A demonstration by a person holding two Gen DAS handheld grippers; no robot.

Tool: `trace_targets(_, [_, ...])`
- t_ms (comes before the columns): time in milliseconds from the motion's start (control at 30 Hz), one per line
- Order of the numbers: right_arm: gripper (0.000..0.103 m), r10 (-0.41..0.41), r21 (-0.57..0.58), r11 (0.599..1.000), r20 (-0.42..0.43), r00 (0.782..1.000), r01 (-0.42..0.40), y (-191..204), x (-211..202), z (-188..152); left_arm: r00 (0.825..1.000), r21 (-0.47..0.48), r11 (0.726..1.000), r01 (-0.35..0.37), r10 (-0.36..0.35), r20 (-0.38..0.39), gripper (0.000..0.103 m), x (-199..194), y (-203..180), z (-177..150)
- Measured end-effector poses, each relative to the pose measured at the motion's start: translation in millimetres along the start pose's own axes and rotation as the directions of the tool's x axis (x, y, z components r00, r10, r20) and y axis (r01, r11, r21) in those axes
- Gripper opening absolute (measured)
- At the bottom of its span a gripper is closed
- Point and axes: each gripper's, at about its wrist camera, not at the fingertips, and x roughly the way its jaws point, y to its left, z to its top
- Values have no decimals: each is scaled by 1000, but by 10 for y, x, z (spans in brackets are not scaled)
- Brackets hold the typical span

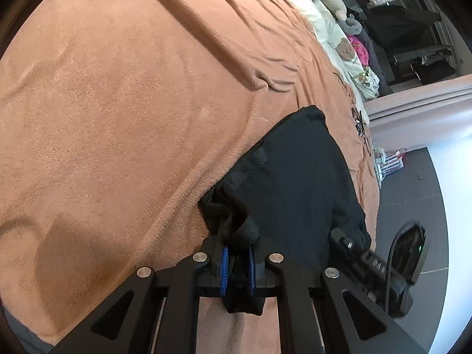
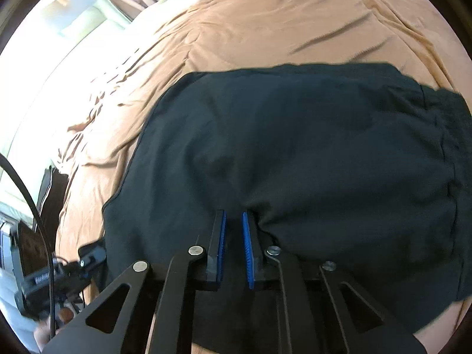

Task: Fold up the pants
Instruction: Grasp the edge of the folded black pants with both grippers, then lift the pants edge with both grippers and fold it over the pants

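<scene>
Now the black pants (image 2: 295, 153) lie bunched on the bed's orange blanket (image 1: 118, 118), near its edge. Left gripper (image 1: 237, 261) fingers pinch a fold of them; right gripper (image 2: 233, 224) fingers are nearly closed on the cloth.

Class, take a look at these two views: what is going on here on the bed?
A person is folding black pants that lie on an orange-brown blanket on a bed, using a hand-held two-finger tool in each hand. The left tool is shut on a bunched piece of the pants at their edge. The right tool is closed on a pinch of the fabric at the near side of the garment. The pants already look partly folded into a broad, compact shape.
</scene>
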Motion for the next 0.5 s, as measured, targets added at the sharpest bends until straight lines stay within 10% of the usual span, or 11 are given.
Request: trace_targets(500, [7,-115,5,993,1,993,115,98,315,638,1000,-66,998,26,-27,-17,22,-49,18,-137])
